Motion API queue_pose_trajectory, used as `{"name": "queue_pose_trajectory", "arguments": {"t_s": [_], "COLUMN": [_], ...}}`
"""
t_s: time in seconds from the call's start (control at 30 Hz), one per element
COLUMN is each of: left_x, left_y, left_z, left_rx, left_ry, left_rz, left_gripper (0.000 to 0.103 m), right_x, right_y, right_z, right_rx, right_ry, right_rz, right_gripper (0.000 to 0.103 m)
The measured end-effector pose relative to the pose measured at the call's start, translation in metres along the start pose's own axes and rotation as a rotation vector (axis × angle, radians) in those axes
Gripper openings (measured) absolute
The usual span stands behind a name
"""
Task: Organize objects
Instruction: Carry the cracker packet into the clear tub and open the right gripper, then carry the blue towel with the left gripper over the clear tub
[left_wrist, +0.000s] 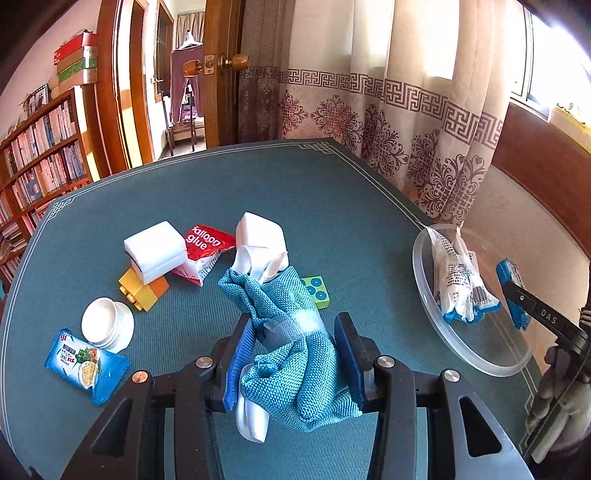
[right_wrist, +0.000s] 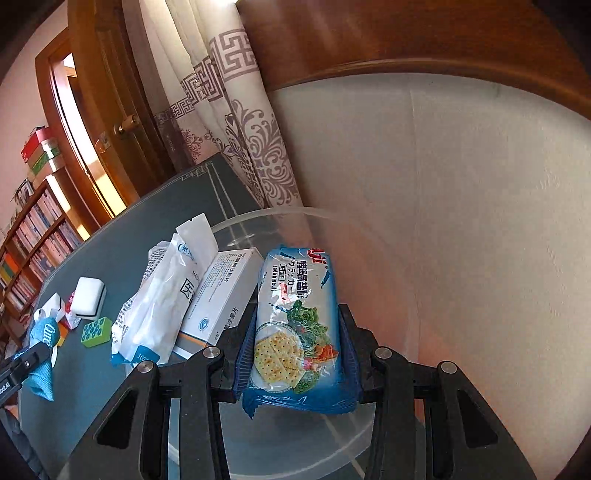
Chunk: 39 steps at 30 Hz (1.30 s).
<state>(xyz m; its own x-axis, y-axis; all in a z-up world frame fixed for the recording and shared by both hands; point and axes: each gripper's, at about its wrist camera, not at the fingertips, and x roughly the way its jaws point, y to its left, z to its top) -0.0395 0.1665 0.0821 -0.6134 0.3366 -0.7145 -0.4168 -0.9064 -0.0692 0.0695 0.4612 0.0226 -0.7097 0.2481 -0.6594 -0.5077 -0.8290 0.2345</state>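
Two grips hold now: the right gripper (right_wrist: 297, 343) is clamped on a cracker packet (right_wrist: 295, 325) above the clear tray (right_wrist: 369, 435), and the left gripper (left_wrist: 291, 354) is clamped on a teal cloth bundle (left_wrist: 291, 332) over the table (left_wrist: 332, 206). Released here, the slippery packet could slide onto the white box (right_wrist: 221, 295) and pouch (right_wrist: 155, 306). The cloth's drooping tail might snag the green block (left_wrist: 317, 291).
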Motion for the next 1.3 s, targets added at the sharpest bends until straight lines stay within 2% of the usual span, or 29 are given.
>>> {"name": "queue_pose_trajectory", "arguments": {"t_s": [0.27,0.37,0.7,1.1,1.3], "left_x": [0.004,0.006,0.001,-0.002,0.007], "left_y": [-0.015,-0.021,-0.055,-0.132,-0.165], "left_z": [0.002,0.001,0.003,-0.003,-0.013], "left_rx": [0.030,0.045,0.105,0.256,0.343], "left_ry": [0.008,0.018,0.018,0.020,-0.002], "left_rz": [-0.013,-0.023,-0.102,-0.295,-0.339], "left_gripper": [0.047,0.047,0.047,0.047,0.047], "right_x": [0.009,0.008,-0.025,-0.039,-0.037], "right_y": [-0.005,-0.007,0.004,-0.007,-0.014], "right_z": [0.004,0.002,-0.010,-0.004,-0.006], "right_rx": [-0.007,0.008,-0.107,-0.089,-0.084], "right_ry": [0.008,0.008,-0.081,-0.107,-0.101], "right_rz": [-0.036,-0.023,-0.044,-0.010,-0.009], "right_gripper": [0.045,0.061,0.061,0.061,0.061]}}
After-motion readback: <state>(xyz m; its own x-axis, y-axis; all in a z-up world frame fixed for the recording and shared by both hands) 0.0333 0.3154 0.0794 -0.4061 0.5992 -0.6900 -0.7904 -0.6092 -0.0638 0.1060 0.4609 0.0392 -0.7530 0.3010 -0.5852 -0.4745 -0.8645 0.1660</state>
